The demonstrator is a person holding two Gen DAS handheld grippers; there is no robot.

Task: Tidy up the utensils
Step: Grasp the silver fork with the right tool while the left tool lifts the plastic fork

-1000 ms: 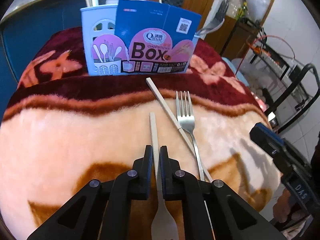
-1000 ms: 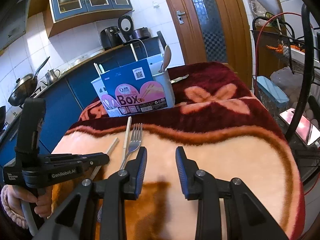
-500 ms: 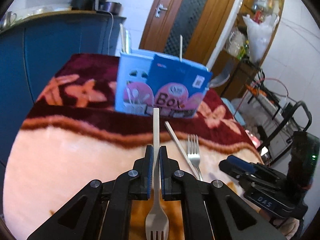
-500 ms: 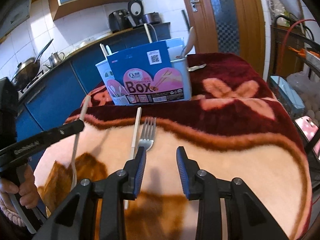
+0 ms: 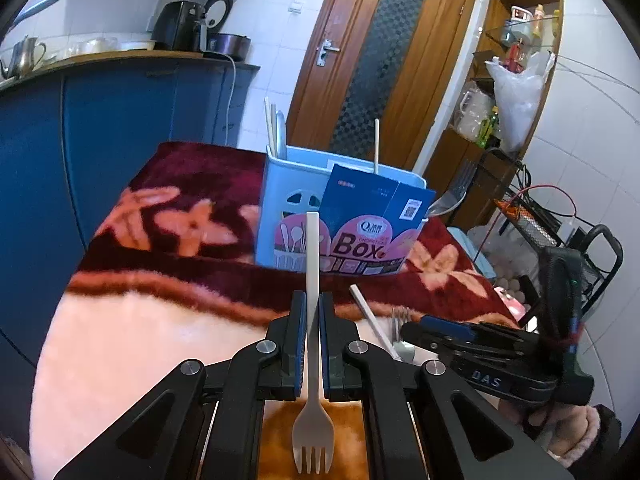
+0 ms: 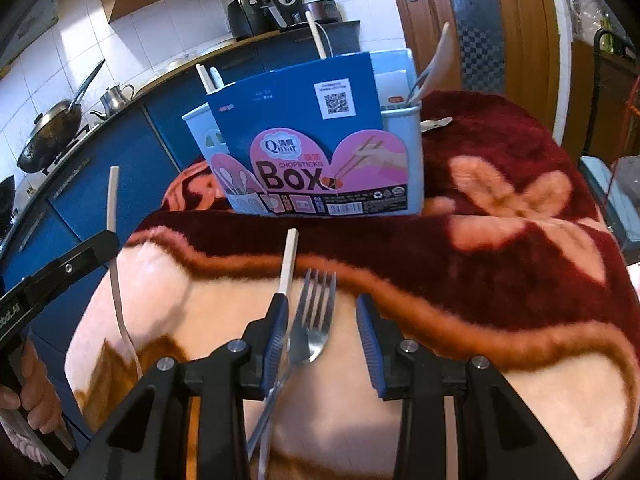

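Left wrist view: a white plastic fork (image 5: 313, 364) is clamped in the left gripper (image 5: 312, 312), raised before the blue utensil box (image 5: 340, 220). The right gripper (image 6: 322, 320) is spread wide around a metal fork (image 6: 314, 320) on the blanket (image 6: 500, 300).

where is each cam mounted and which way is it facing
Left wrist: on the left tongs, looking along the held white fork toward the utensil box and door; the right tongs and a hand show at right.
Right wrist: on the right tongs, open over the metal fork, facing the box and counter; the left tongs show.
Shared: box, both forks, chopstick.
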